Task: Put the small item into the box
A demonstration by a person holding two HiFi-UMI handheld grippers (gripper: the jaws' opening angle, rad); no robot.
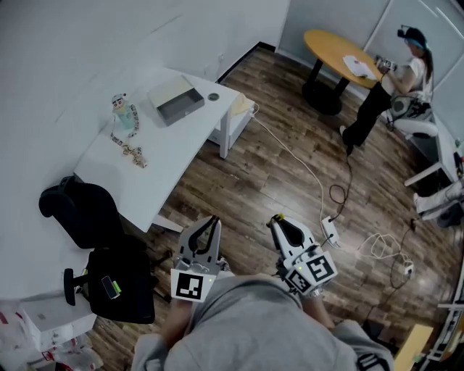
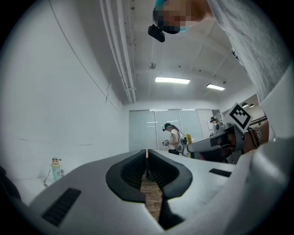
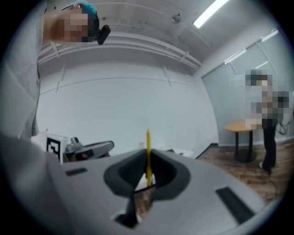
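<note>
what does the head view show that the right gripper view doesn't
Only the head view: the grey box and small toy figure on the white table, plus the black chair. Only the right gripper view: a thin yellow strip pinched between the right gripper jaws, and the ceiling lights. Both: the round orange table with a person beside it, the wood floor, and the left gripper.

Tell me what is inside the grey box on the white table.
The open grey rectangular box shows a dark, seemingly bare interior; its near wall covers the strip of floor behind it.
</note>
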